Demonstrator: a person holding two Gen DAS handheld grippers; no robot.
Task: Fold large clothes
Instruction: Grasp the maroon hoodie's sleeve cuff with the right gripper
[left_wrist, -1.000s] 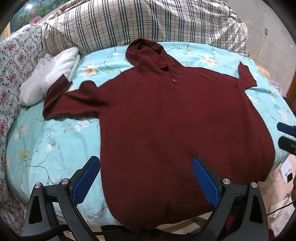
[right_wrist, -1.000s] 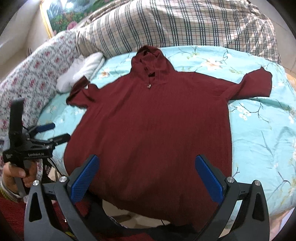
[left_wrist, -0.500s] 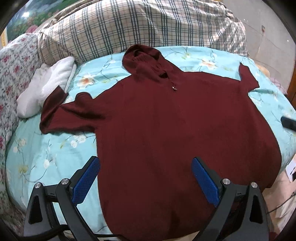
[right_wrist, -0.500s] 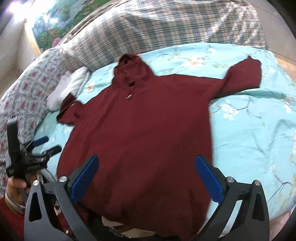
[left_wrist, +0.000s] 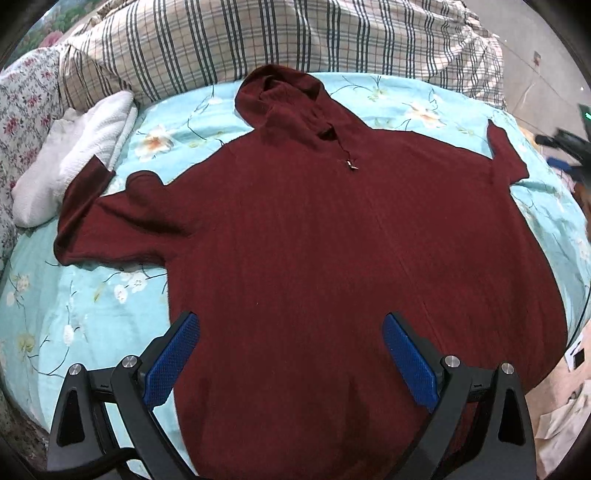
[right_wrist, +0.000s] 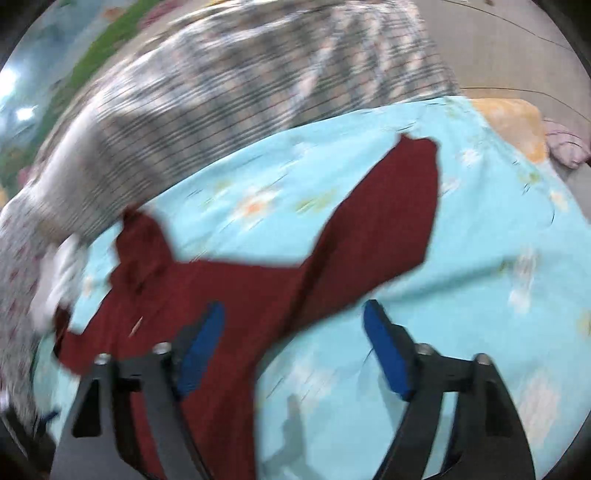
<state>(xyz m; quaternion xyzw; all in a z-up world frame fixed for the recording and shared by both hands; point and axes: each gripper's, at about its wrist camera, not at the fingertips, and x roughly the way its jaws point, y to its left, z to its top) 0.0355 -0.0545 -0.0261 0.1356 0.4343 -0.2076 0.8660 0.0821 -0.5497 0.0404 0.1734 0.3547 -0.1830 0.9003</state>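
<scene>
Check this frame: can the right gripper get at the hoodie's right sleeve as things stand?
Probably yes. The right gripper has open jaws, just narrowing, with nothing between them, and the sleeve lies flat on the blue sheet ahead with nothing on it. The view is blurred.

A light blue bedsheet (left_wrist: 92, 317) with a pattern of pale flowers and thin branches covers the bed. At its far side a large plaid blanket (left_wrist: 280, 37), beige with dark stripes, lies in a heap. Beside it on the left is a floral cushion (left_wrist: 26, 99) with small red flowers. A white towel (left_wrist: 77, 147), loosely folded, rests on the sheet near this cushion. In the blurred right wrist view, an orange-yellow cloth (right_wrist: 513, 122) shows beyond the sheet's far edge.
</scene>
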